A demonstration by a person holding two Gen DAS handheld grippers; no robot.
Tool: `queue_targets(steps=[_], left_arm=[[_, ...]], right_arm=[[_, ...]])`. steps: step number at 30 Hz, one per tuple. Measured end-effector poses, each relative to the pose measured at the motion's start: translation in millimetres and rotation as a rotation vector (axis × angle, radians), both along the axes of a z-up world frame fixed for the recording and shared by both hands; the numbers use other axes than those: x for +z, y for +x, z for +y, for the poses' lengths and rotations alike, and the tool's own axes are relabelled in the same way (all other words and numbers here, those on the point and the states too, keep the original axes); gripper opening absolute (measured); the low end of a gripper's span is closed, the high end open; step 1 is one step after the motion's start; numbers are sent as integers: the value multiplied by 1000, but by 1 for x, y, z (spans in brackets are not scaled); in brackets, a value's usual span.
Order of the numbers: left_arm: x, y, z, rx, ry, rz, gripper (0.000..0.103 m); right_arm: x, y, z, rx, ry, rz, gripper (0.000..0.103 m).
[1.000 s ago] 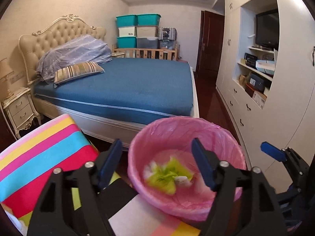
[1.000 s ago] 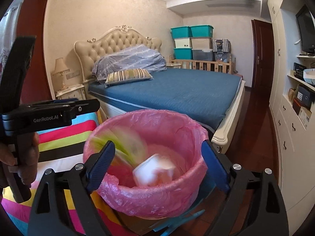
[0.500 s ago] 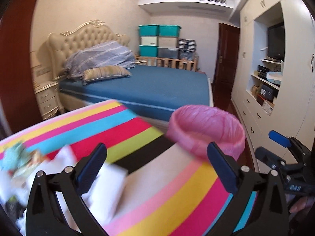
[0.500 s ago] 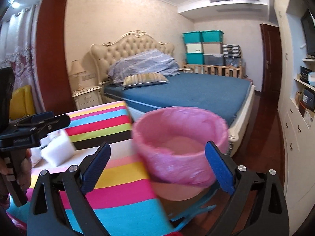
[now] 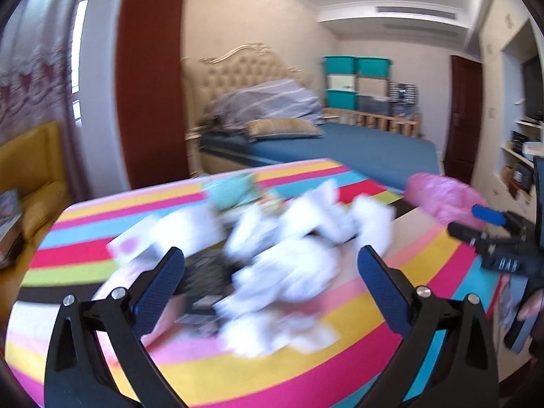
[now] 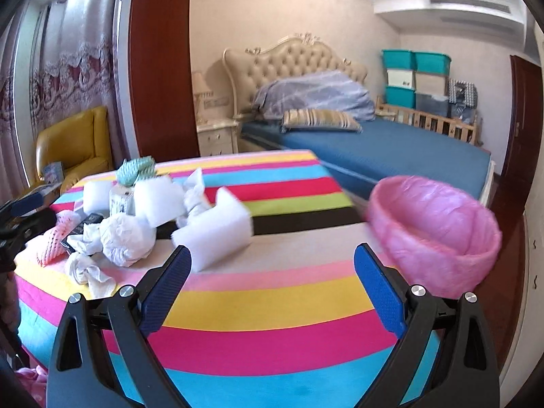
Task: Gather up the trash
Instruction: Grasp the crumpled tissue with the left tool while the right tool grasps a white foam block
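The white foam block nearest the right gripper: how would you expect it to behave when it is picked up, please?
The white foam block looks like spongy foam, so probably very light and compressible. Its flat, matte faces should resist slipping and rolling, though a nudge might easily slide it across the striped cloth.

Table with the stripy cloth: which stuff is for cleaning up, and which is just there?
For the job: crumpled tissues, white foam block, green wrapper, pink bin.
Just there: bed, yellow armchair, storage boxes, nightstand.
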State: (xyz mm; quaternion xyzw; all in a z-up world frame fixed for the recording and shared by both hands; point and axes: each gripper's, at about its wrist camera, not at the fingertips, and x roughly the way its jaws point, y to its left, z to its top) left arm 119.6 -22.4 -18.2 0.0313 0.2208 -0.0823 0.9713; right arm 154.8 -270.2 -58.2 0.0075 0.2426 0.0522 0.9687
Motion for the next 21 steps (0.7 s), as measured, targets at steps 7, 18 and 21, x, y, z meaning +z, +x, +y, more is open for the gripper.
queue_targets(steps=[7,18,21], left_arm=[[-24,-24,58,115,48,62,99],[-38,-7,29,51,28,121,88],[-46,1,14,21,49,172,80]], right_arm=[[-13,15,30,32,10,57,91],[-20,59,71,29,-13,143,91],[-23,70,74,25,-17,185,91]])
